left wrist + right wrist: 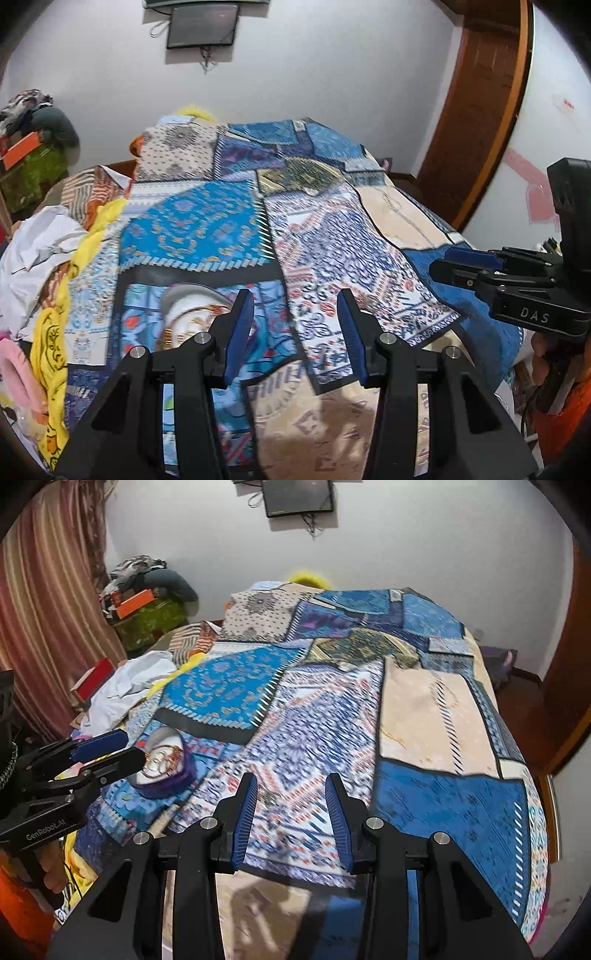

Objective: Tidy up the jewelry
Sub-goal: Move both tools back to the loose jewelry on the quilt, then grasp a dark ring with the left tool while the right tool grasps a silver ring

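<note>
An open purple jewelry box (166, 768) with a white lining and gold pieces in it sits on the patterned bed cover (332, 709). It shows blurred in the left wrist view (188, 314), just ahead of my left gripper's left finger. A small metallic piece of jewelry (269, 798) lies on the cover between my right gripper's fingers. My left gripper (295, 332) is open and empty above the cover; it also shows in the right wrist view (110, 749) next to the box. My right gripper (291, 812) is open and empty; it also shows in the left wrist view (458, 266).
White cloth (37, 240) and yellow cloth (51, 332) lie piled at the bed's left side. A red box (92, 681) lies by the striped curtain (48, 609). A clothes pile (147, 587) stands at the back left. A wooden door (476, 110) is at the right.
</note>
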The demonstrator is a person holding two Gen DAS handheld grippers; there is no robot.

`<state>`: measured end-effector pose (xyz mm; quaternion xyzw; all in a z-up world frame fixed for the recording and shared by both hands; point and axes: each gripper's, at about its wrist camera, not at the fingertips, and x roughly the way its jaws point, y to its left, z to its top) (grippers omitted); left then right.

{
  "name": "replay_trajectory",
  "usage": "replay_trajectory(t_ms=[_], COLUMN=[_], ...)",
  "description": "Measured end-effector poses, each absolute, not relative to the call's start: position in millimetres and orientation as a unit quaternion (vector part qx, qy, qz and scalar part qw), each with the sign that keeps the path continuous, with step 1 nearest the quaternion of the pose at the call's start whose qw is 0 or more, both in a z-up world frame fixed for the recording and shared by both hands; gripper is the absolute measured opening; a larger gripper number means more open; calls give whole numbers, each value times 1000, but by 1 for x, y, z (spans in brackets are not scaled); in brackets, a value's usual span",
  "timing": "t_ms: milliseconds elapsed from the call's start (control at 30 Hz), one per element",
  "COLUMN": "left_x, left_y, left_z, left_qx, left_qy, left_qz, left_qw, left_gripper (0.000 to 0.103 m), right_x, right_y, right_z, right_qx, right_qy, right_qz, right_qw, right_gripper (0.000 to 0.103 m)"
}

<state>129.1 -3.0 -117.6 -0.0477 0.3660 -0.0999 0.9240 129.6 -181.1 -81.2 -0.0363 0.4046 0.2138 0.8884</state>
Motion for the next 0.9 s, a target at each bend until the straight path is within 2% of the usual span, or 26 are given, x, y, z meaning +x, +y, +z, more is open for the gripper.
replay_trajectory(t_ms=[500,667,733,900], left_x=[165,179,184,188], left_y=[-49,-64,-66,-67], left_z=[-160,-168,-172,-176], left_qx=[-49,-44,-46,-56], left_qy=[415,420,425,426], left_qz=[-152,-157,-157,-164], left_qw=[896,893,890,888], left_gripper=[46,35,27,20], right_x=[131,135,136,139], right_y=[-207,-211,-214,-216], right_z=[-113,-116,-117,-121], right_qx=[-22,-15,-12,-9], right_qy=[444,447,448,451], right_qz=[198,200,201,203], right_qw=[873,872,871,869], right_gripper=[35,35,35,35])
